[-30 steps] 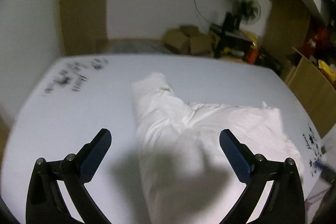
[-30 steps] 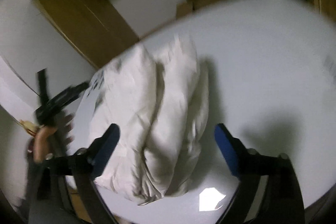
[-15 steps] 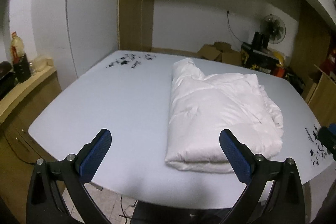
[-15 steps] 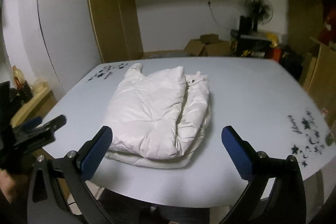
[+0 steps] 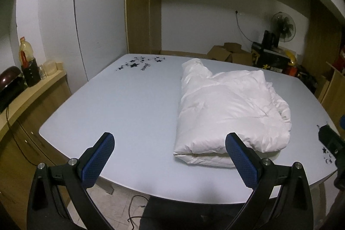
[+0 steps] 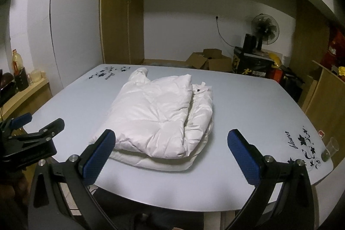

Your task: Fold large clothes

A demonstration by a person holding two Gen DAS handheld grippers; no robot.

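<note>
Both grippers are drawn back off the white puffy jacket (image 6: 159, 118); left gripper (image 5: 170, 156) and right gripper (image 6: 172, 154) released, empty. Jacket folded mid-table (image 5: 129, 105). Loft could spring the fold open.

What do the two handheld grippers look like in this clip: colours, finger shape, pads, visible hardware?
Both look alike. The left gripper and the right gripper each have a black frame with two angled fingers. The fingers carry blue ribbed pads on their inner faces, with silver round-headed bolts at the joints. No cables, markings or sleeves are visible on either.
</note>
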